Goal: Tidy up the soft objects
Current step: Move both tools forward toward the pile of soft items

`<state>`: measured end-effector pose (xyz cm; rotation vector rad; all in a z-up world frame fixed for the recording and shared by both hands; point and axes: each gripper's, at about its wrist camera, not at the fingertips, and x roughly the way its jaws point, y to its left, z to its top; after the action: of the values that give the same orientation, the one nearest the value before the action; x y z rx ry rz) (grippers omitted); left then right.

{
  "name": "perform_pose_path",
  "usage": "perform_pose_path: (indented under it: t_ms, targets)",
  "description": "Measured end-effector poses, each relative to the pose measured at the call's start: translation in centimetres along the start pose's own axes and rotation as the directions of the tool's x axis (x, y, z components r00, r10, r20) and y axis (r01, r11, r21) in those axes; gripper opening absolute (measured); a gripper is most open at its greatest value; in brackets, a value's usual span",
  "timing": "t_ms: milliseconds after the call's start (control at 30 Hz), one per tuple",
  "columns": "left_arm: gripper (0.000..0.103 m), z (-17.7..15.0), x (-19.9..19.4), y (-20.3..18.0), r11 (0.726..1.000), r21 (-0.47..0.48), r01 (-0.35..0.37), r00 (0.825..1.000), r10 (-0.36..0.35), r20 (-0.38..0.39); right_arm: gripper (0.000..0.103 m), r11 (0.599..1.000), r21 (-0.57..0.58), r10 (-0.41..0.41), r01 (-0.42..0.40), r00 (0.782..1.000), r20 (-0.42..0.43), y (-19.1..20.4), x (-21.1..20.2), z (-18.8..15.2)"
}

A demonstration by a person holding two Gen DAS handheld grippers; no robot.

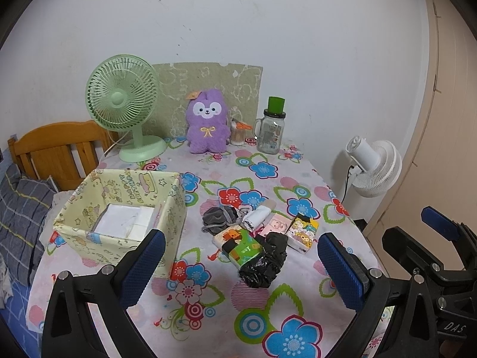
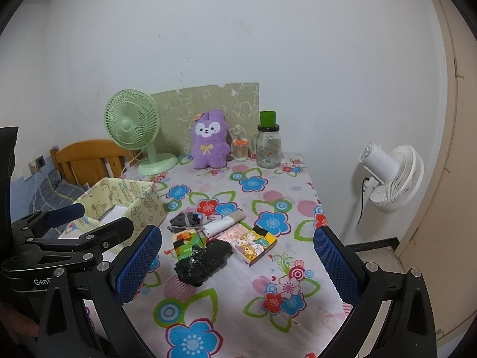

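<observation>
Fabric sides make the bin (image 1: 119, 208) floppy: it sits at nine o'clock on the flowered table (image 1: 238, 313), a white pack (image 1: 122, 219) already in it, and a careless drop could fold a wall inward or nudge it toward the table's left edge. At the centre lies the pile: grey cloth (image 1: 219, 217), white roll (image 1: 256, 217), green pack (image 1: 238, 246), black bag (image 1: 263, 264) and cartoon pack (image 1: 302, 232), touching or overlapping. Pinching one may drag a neighbour along, and the crinkled bag could slip. The left gripper (image 1: 238, 264) and right gripper (image 2: 235, 265) both hang over the near table, jaws wide apart, empty and well short of the pile. A pink item under the roll is mostly hidden; the bag's contents cannot be told.
</observation>
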<state>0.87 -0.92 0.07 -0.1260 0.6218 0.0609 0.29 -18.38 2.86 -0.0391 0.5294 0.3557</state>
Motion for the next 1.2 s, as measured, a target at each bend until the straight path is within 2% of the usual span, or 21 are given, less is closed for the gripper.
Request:
perform_pose_path:
  t_ms: [633,1200]
  targets:
    - [0.103,0.1,8.6,-2.6,1.0,0.026,-0.011,0.991,0.014,-0.131,0.103,0.999,0.034,-0.008,0.012,0.992,-0.125,-4.9,7.5,-1.4]
    - [0.103,-1.4,15.7,-2.8,1.0,0.012,-0.024,0.964,0.026,-0.265,0.103,0.998,0.065,0.011,0.005,0.969,-0.245,-7.3,14.5,-3.7]
